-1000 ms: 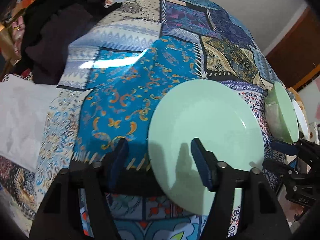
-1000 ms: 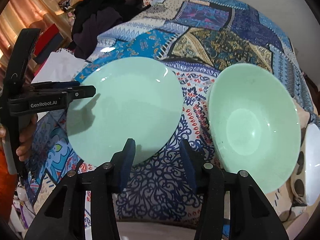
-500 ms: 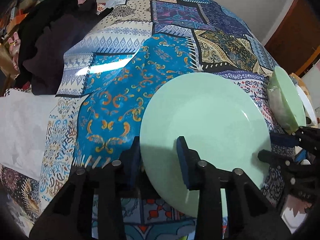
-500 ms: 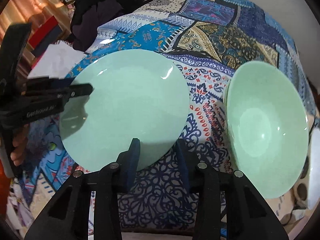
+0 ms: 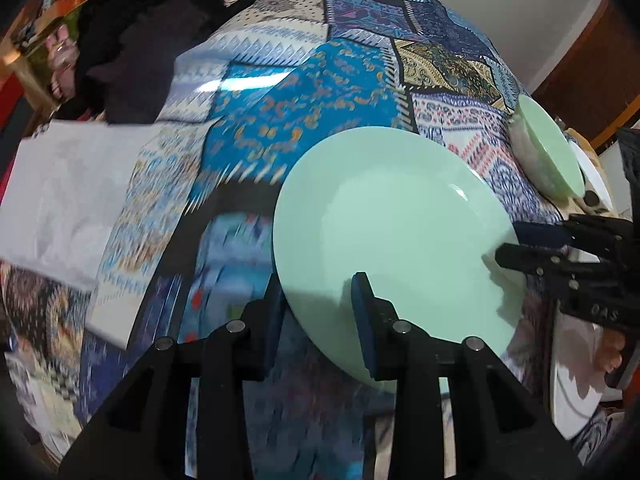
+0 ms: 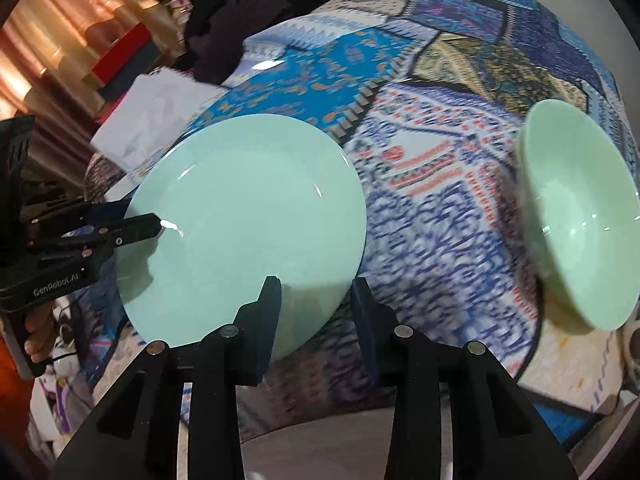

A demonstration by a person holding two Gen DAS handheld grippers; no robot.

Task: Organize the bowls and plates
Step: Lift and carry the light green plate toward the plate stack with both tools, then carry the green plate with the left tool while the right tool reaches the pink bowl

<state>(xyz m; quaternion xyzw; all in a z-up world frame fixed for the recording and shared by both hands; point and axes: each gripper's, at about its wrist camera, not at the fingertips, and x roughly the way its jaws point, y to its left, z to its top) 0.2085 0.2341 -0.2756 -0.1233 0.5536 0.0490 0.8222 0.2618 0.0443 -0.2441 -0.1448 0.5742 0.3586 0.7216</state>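
A mint green plate (image 5: 392, 232) (image 6: 248, 216) hangs tilted over the patchwork tablecloth (image 5: 328, 92), gripped from two sides. My left gripper (image 5: 318, 300) is shut on its near rim, one finger above the plate and one below. In the right wrist view the left gripper (image 6: 148, 224) clamps the plate's left edge. My right gripper (image 6: 316, 300) is shut on the rim in front of it, and the left wrist view shows the right gripper (image 5: 516, 244) biting the plate's right edge. A mint green bowl (image 5: 548, 148) (image 6: 580, 220) sits on the cloth to the right.
Black clothes (image 5: 140, 40) (image 6: 240, 20) are heaped at the table's far left, with a white sheet (image 5: 60, 192) (image 6: 148, 116) below them. A white dish (image 5: 594, 176) lies beyond the bowl. A hand (image 6: 36, 344) holds the left gripper's handle.
My left gripper's jaws have closed onto the plate's rim. Both grippers have carried the plate leftward, away from the bowl, and the cloth now blurs beneath it.
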